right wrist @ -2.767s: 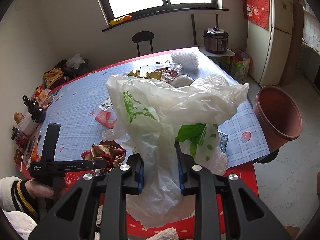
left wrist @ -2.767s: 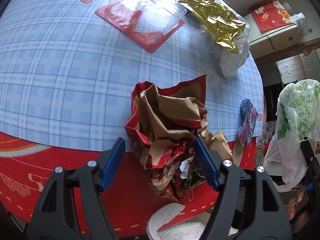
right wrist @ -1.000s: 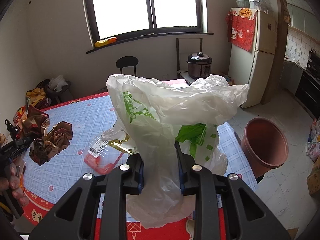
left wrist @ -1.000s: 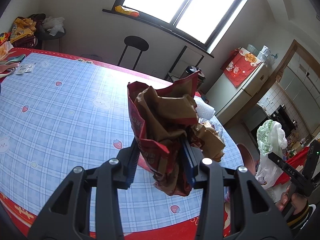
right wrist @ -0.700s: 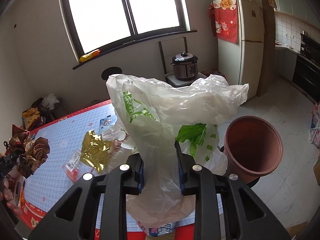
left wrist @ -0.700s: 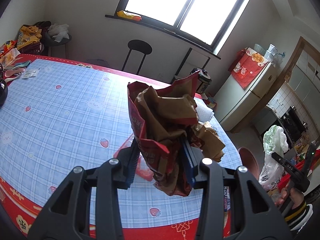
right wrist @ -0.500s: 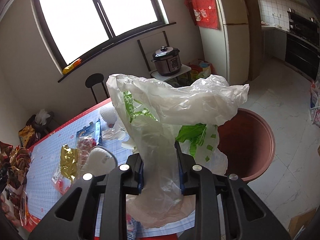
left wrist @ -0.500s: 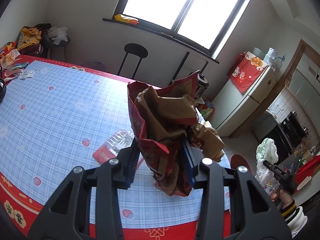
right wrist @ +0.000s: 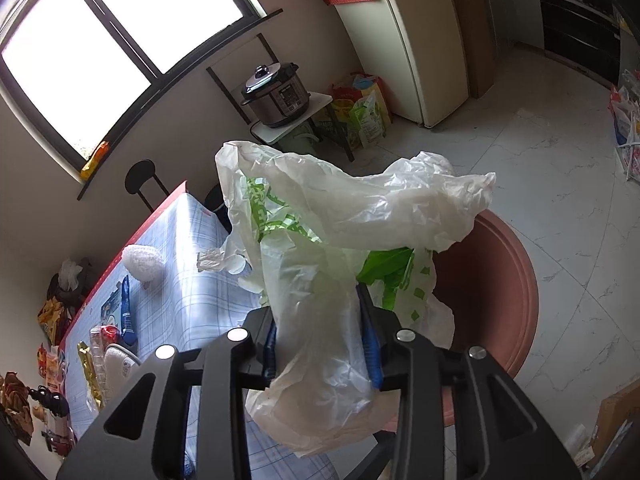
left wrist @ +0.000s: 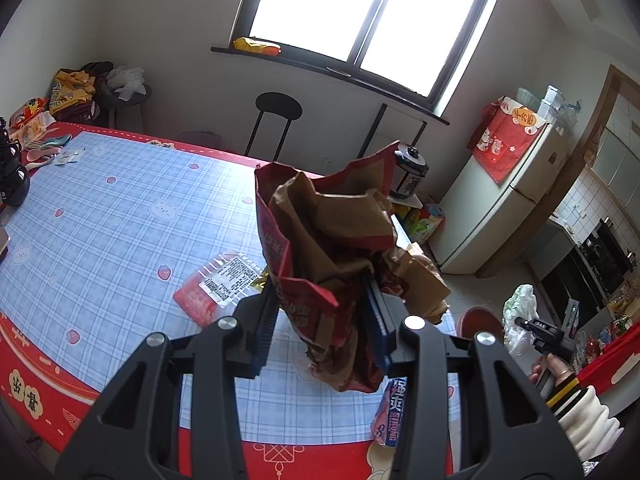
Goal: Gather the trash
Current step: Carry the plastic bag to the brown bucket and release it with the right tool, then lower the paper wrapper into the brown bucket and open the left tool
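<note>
Left gripper [left wrist: 322, 326]: clamped on a crumpled red and brown paper bag [left wrist: 332, 264], both blue pads pressed into its lower half
Paper bag: held upright above the near part of the table [left wrist: 104, 224], its torn mouth opened upward, a brown flap hung out to the right
Right gripper [right wrist: 322, 334]: a white plastic bag with green print [right wrist: 340, 248] is seen between its blue pads; the jaws have just been opening, and the bag is still touched on both sides
Plastic bag: bunched between the fingers, its loose top spread wide to the right, held over the rim of a round reddish-brown bin [right wrist: 500, 300]
Bin: stood on the pale tiled floor just off the table's corner, partly hidden behind the plastic bag; in the left wrist view only a sliver of its rim [left wrist: 482, 320] is shown
Table: covered in a blue checked cloth with a red border
Trash on the table: a clear plastic tray with a printed label [left wrist: 224, 284] lies flat behind the left gripper; a blue snack wrapper [left wrist: 390, 416] rests at the near edge below the paper bag; a gold foil wrapper [right wrist: 89, 372] and a white mesh ball [right wrist: 142, 262] are seen in the right wrist view
Person: a hand in a white sleeve with a striped cuff [left wrist: 568, 392] is shown at the right edge of the left wrist view, wrapped around the right gripper's handle
</note>
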